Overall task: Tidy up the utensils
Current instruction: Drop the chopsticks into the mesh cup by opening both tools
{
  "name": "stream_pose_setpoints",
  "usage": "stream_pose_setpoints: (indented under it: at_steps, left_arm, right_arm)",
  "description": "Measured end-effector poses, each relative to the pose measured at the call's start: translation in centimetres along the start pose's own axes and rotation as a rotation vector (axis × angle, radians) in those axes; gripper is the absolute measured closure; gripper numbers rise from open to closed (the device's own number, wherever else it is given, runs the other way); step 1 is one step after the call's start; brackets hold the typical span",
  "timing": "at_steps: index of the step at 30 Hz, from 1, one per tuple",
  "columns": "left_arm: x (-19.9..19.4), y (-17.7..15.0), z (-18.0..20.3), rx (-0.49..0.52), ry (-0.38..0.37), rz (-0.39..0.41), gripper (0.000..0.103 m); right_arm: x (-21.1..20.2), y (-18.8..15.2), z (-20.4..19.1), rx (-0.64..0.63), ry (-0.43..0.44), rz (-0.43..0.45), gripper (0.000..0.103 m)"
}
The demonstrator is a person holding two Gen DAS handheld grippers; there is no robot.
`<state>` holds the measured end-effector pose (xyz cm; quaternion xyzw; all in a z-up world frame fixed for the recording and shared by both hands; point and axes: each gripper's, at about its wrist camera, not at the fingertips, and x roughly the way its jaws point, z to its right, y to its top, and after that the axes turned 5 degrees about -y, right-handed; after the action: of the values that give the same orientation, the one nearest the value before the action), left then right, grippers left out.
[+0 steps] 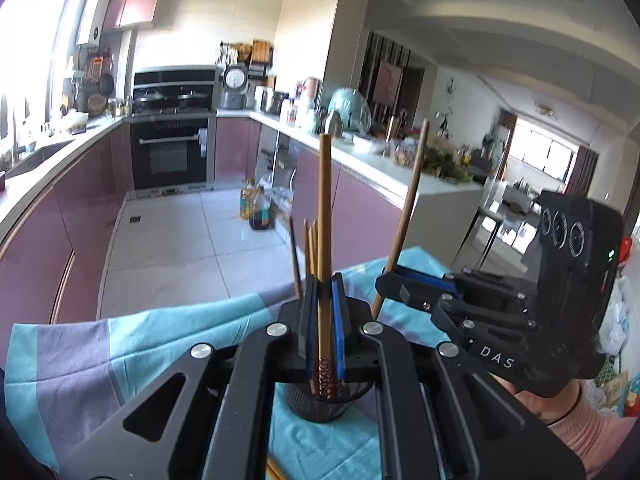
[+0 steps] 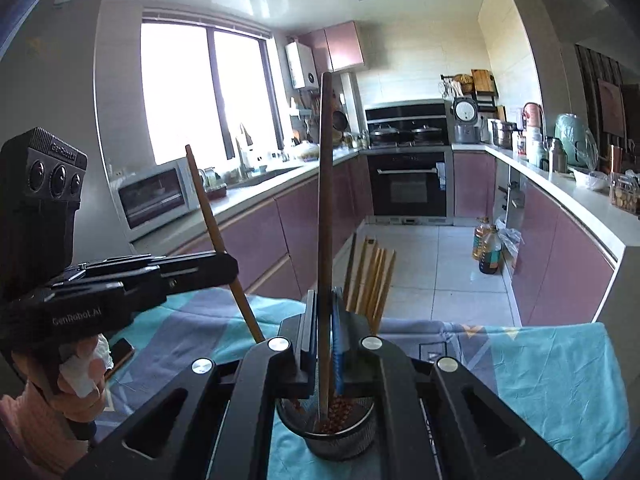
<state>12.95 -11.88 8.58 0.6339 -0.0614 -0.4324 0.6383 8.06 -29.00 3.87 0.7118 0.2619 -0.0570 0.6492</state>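
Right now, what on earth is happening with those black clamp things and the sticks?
A person is sorting chopsticks into a black mesh cup that stands on a blue patterned cloth. Each hand holds a gripper. The left gripper is shut on a light wooden chopstick, its lower end over the cup. The right gripper is shut on a darker chopstick whose tip is down in the cup. Several other chopsticks already stand in it.

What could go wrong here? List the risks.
Both grippers hold chopsticks over one small mesh cup.
1. The left gripper and right gripper crowd the rim and could collide or tip it.
2. The right gripper's chopstick may jam against chopsticks already inside.
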Motion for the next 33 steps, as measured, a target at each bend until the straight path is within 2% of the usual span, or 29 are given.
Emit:
stream_pose_setpoints:
  at_steps: [5,12,20,33]
  left_arm:
    - [2.5,-1.3,-0.8,0.003,0.018,-0.091,0.096]
    - [4.3,-2.6,-2.1,-0.005,0.012,-0.162,0.096]
    - [6.2,-2.3,-3.0,-0.019,0.02,-0.175,0.095]
    - [6.9,-3.4,-4.0,-0.066,0.028,-0.196,0.095]
  right_arm:
    - [1.5,-0.9,0.3,0.014,-0.005,-0.061,0.097]
    - [3.2,-2.2,1.0,0.04,0.001,-0.151,0.097]
    - [4.4,-2.6,1.6,0.08,-0.008,-0.187,0.097]
    - [4.7,-2.9,1.4,0.091,-0.015,-0.197,0.094]
